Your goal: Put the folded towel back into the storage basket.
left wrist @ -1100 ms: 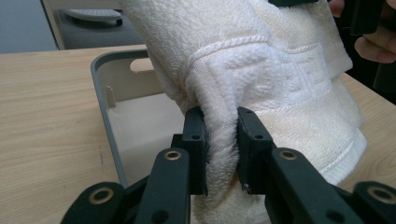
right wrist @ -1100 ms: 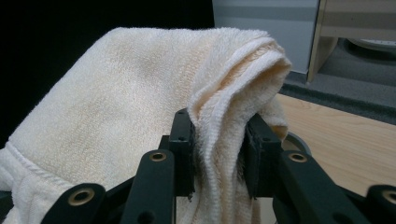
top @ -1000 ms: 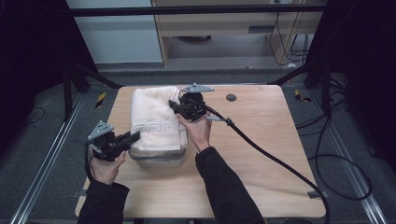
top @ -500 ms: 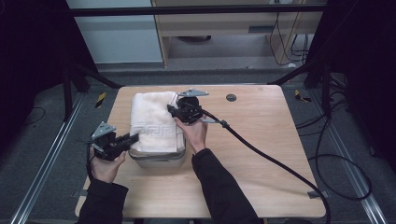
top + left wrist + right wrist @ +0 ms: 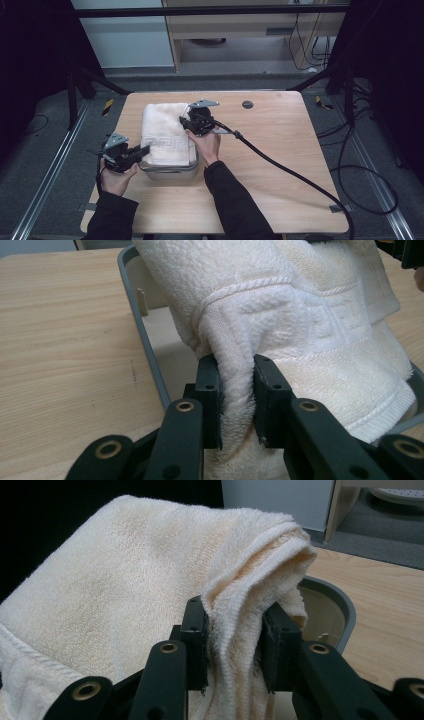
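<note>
Terry-cloth towel hangs between both claws over the grey bin: left claw pinches its near hem, right claw its far corner. Uneven lowering could spill folds onto the desk.

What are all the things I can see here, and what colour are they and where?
towel: one, cream-white with a woven border pattern, draped over the grey bin, held at two spots
bin: one, grey, on the table under the towel, near the left side
table: one, light wood, middle of the room
round dark spot: one, black, on the table's far part
cable: one, black, trailing from the right gripper across the table
left gripper: one, black, jaws shut on the towel's near-left part
right gripper: one, black, jaws shut on a towel fold at the far right
sleeves: two, dark, coming in from the bottom
</note>
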Tool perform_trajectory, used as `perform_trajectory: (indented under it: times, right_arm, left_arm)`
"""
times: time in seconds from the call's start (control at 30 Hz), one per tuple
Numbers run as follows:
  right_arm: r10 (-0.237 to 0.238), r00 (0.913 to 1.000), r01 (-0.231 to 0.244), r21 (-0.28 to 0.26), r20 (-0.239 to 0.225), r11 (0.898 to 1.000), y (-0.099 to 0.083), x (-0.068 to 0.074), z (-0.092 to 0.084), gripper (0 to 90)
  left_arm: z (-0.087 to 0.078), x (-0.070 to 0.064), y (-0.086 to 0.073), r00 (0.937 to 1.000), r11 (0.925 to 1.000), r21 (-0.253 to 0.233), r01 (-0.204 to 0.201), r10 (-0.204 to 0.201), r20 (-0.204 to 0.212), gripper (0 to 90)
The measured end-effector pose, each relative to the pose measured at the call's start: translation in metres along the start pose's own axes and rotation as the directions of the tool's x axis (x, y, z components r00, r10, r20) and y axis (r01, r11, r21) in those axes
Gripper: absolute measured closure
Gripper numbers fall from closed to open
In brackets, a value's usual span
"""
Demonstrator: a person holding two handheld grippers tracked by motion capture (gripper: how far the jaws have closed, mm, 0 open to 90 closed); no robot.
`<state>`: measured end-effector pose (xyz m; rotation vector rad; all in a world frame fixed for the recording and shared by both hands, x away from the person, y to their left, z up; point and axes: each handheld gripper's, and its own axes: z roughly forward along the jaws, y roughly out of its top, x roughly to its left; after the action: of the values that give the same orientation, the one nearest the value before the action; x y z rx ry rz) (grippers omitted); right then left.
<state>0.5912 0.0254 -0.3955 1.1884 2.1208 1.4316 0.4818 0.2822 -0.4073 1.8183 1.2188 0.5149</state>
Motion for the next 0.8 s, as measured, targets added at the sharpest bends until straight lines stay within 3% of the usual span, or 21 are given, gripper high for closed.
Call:
perform_trajectory:
  times: [0.6, 0.8]
  right_arm:
    - [0.016, 0.9997, -0.016, 0.031, 0.017, 0.999, -0.016, -0.008, 0.010, 68.0]
    - [0.000, 0.9995, -0.001, 0.043, 0.030, 0.999, -0.021, -0.008, 0.014, 67.6]
  left_arm:
    - [0.016, -0.002, -0.006, 0.9995, 0.9987, 0.047, -0.019, 0.021, -0.023, 74.9]
    - [0.022, -0.001, -0.009, 0.9990, 0.9969, 0.075, -0.026, 0.028, -0.034, 74.9]
